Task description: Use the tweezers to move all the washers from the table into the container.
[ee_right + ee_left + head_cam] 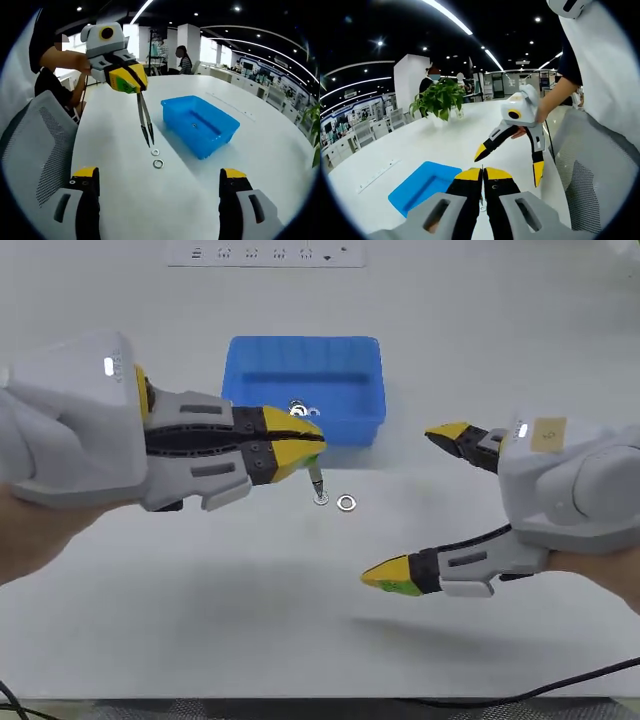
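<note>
My left gripper (310, 443) is shut on a pair of metal tweezers (316, 480) that point down at the white table. In the right gripper view the tweezers (144, 117) hang with their two tips slightly apart, just above one of two small washers (155, 152) lying side by side. The washers (346, 503) sit a little in front of the blue container (360, 425). At least one washer (299, 409) lies inside it. My right gripper (420, 505) stands open to the right of the washers, holding nothing.
A white power strip (265, 254) lies at the table's far edge. A dark cable (560, 680) runs along the near right edge. A mesh chair (37, 150) and a person's sleeve (600, 65) are close behind me.
</note>
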`<state>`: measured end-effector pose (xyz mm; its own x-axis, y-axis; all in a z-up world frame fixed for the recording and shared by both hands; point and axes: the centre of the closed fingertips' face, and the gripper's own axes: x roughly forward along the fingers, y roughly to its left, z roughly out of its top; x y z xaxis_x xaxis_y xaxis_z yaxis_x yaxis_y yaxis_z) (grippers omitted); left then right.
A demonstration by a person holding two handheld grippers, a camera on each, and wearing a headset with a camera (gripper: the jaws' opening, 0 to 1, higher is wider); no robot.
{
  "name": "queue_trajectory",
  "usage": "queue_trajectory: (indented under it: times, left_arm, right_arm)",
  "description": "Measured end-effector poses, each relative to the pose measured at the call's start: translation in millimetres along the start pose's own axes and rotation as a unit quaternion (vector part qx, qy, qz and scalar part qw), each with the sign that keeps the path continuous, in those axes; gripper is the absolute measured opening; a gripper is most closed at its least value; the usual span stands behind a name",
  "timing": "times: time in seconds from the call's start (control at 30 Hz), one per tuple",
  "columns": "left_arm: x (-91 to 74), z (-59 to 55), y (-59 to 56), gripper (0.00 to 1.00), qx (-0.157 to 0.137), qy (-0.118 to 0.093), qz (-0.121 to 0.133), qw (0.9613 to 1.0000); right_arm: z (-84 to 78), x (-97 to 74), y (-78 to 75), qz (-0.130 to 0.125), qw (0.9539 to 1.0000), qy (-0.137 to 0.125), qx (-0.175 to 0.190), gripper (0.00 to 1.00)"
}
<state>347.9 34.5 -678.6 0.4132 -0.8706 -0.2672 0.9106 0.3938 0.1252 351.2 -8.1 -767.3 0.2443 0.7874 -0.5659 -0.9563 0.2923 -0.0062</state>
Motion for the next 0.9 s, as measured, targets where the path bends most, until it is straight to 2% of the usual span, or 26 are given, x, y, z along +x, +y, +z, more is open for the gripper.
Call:
queue_trajectory:
  times: [0.37, 0.63, 0.9]
  left_arm:
    - [9.2, -8.7, -1.3, 0.05, -0.008, 0.007, -0.012, 0.9999]
    - [10.0, -15.5, -1.7, 0.05, -0.011, 0.013, -0.012, 0.9998]
    - [7.4, -15.4, 1.3, 0.05, -0.011, 0.011, -0.008, 0.9998]
  right_arm:
    - [-5.0, -1.4, 8.8, 0.003, 0.999, -0.013, 0.042, 1.0]
    - [-7.9, -1.0, 11.9, 0.01, 0.9987, -0.011, 0.048, 1.0]
    - [-8.1, 3.4, 15.9, 0.017, 0.9983, -0.011, 0.054, 1.0]
